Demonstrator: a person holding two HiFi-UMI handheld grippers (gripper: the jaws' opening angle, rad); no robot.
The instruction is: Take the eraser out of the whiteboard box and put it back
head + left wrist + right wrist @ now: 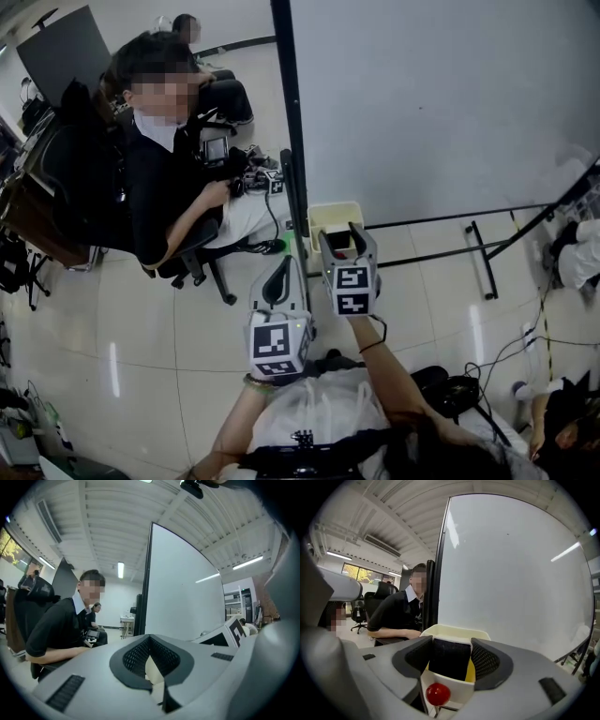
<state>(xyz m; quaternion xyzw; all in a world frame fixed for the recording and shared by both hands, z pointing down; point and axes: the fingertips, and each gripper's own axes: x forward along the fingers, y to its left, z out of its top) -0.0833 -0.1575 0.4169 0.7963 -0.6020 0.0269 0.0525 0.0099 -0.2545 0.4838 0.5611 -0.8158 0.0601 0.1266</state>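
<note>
Clamping the eraser point(449, 660) inside the whiteboard box point(457, 631), the right gripper point(451, 645) fingers risked snagging its rim on a skewed lift; the left gripper point(151, 641) fingers sat closed, empty.

Your head camera looks steeply down past your arms onto the left gripper point(278, 279), the right gripper point(349, 246), the floor and the foot of the whiteboard point(422, 103). The left gripper view sits low and tilts upward, meeting the whiteboard at a slant from farther back. The right gripper view faces the whiteboard from very near, with the box point(454, 631) and the clamped eraser point(449, 659) filling its lower centre. All three views share the whiteboard and a seated person point(159, 178).
</note>
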